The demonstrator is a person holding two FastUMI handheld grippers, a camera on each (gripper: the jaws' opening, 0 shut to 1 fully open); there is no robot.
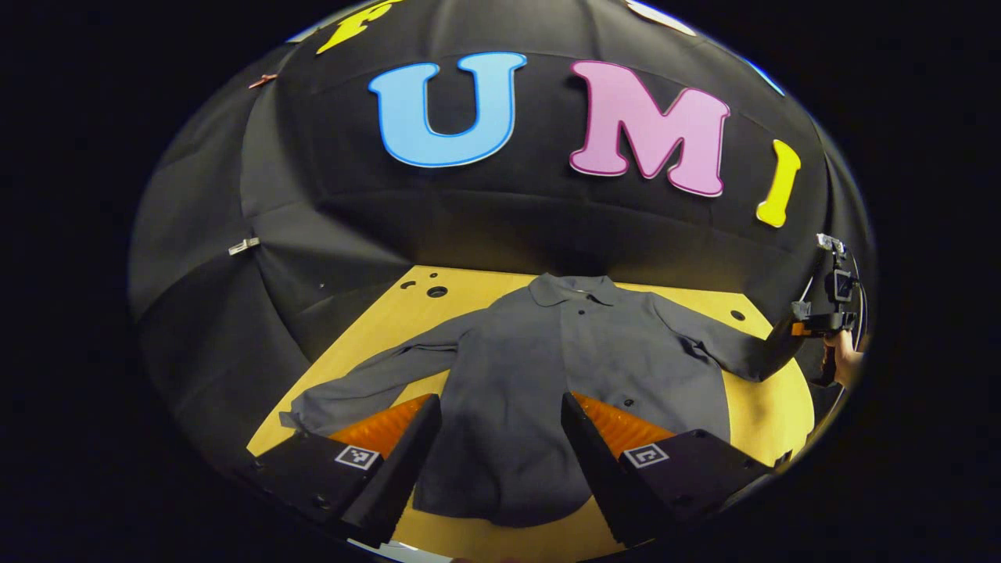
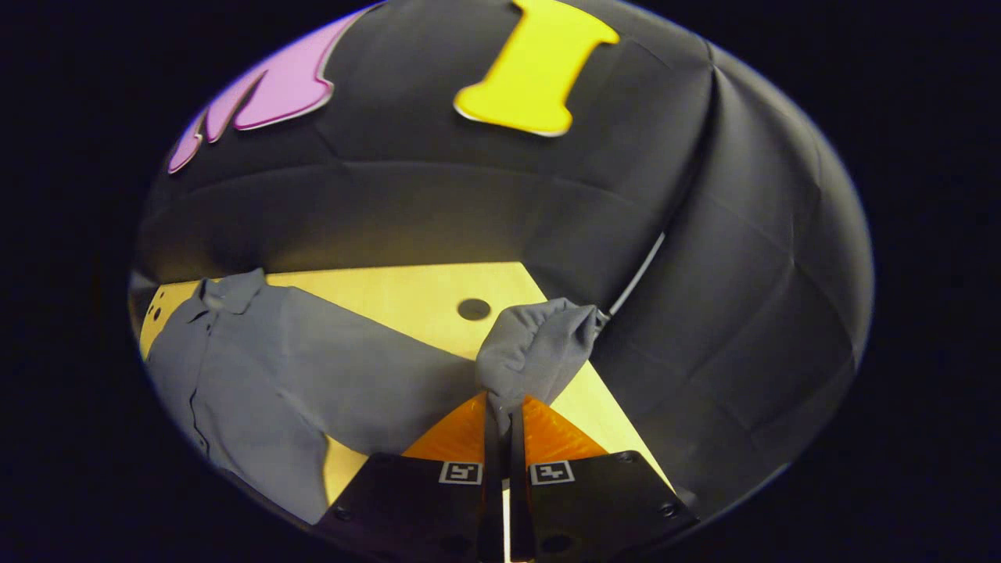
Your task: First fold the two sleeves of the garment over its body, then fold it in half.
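Grey shirt spread flat on wooden table, left gripper fingers wide apart above its hem, right gripper fingers pinching the sleeve cuff bunched just beyond them

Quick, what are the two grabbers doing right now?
Left gripper: open, holding nothing, above the shirt.
Right gripper: closed on the sleeve end.

Pale yellow wooden tabletop with small round dark holes near its far left corner (another hole toward the far right). Black cloth booth wall behind, with a small silver clip at left.
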